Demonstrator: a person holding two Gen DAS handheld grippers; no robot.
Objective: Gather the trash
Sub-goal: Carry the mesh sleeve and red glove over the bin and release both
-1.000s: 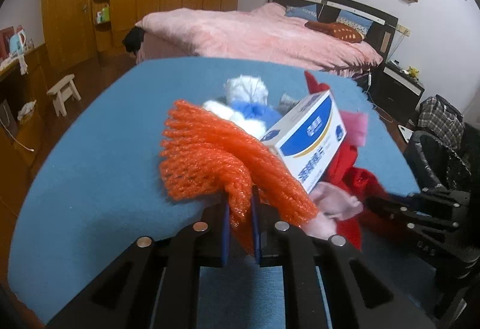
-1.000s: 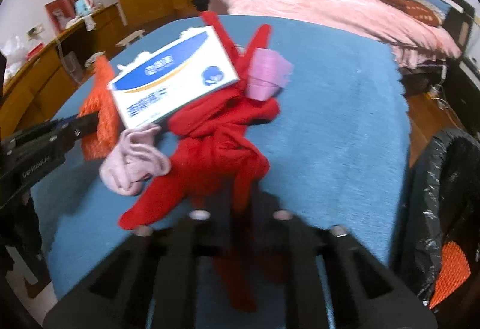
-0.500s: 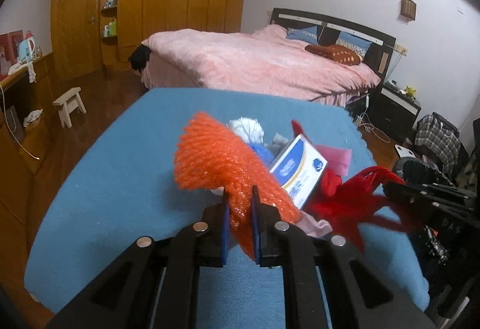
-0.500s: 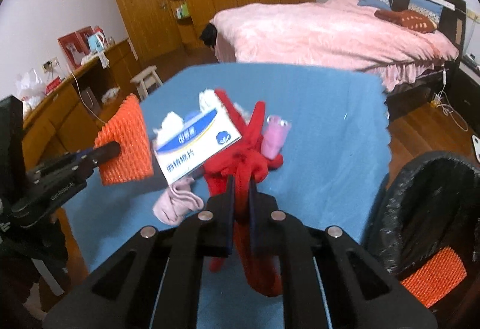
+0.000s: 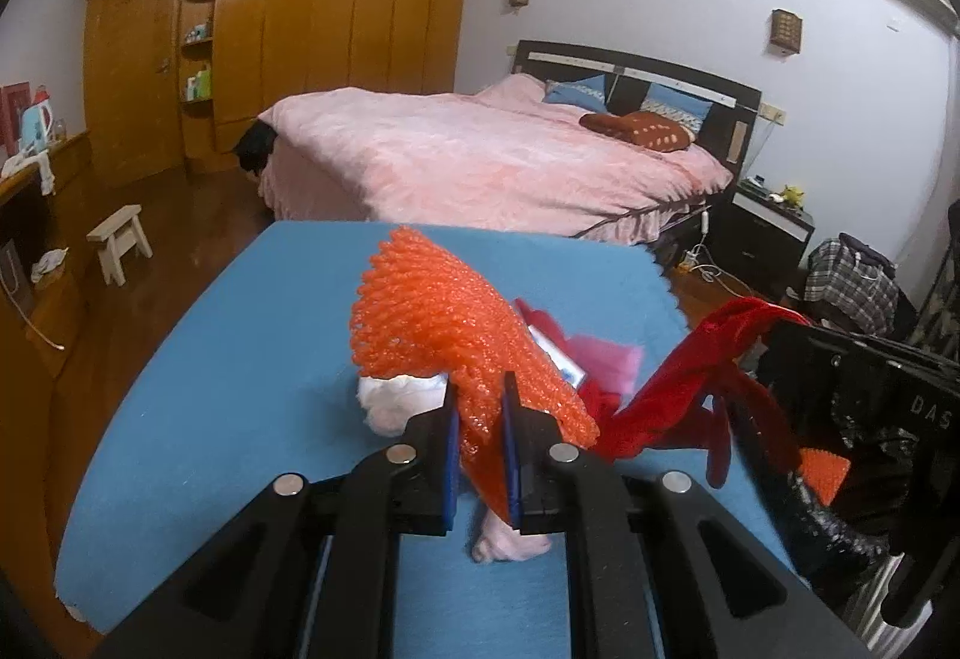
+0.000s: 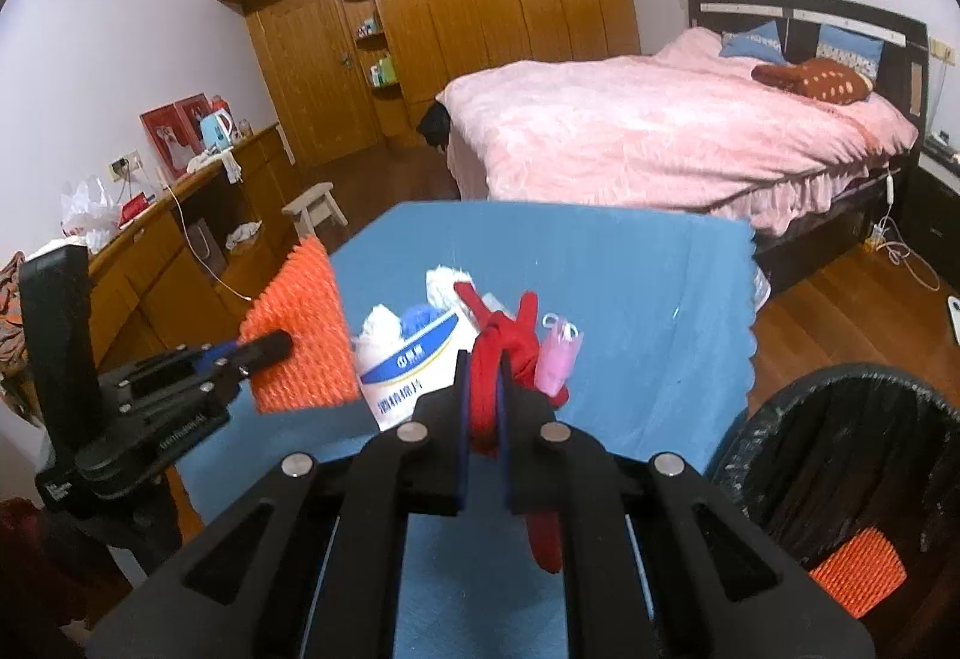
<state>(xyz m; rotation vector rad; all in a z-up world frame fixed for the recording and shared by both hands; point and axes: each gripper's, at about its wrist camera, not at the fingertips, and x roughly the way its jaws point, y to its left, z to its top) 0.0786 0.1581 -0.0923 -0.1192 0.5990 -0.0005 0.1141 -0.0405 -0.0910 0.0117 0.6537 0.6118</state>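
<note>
Blue cloth covered the desk (image 6: 630,287) at the foot of the room, and both tools were up off it with a catch each. Nearest, the right tool (image 6: 483,419) had its two fingers pinched tight on a red rag (image 6: 489,365), the knotted cloth bunched above the pads and a tail dangling below. Just to its right stood a black-lined trash bin (image 6: 840,407) with one orange scrap (image 6: 855,572) lying in the bottom. Over on the left, the left tool (image 5: 480,443) was clamped on an orange foam net (image 5: 438,317), held clear above the desk and fanning out wide above the fingers. Under and behind those two, the rest of the pile sat on the blue cloth: a white and blue box (image 6: 414,365) with printed characters, a pale pink sock (image 5: 510,536) near the desk's front edge, white wadding (image 6: 381,326), a blue bundle (image 6: 420,317) and a small pink piece (image 6: 558,356) just beside the rag. Farther back lay the bed (image 6: 660,137) with its pink cover, a little wooden stool (image 6: 315,206) on the floor, and the tall wooden wardrobe (image 6: 480,11) along the far wall.
</note>
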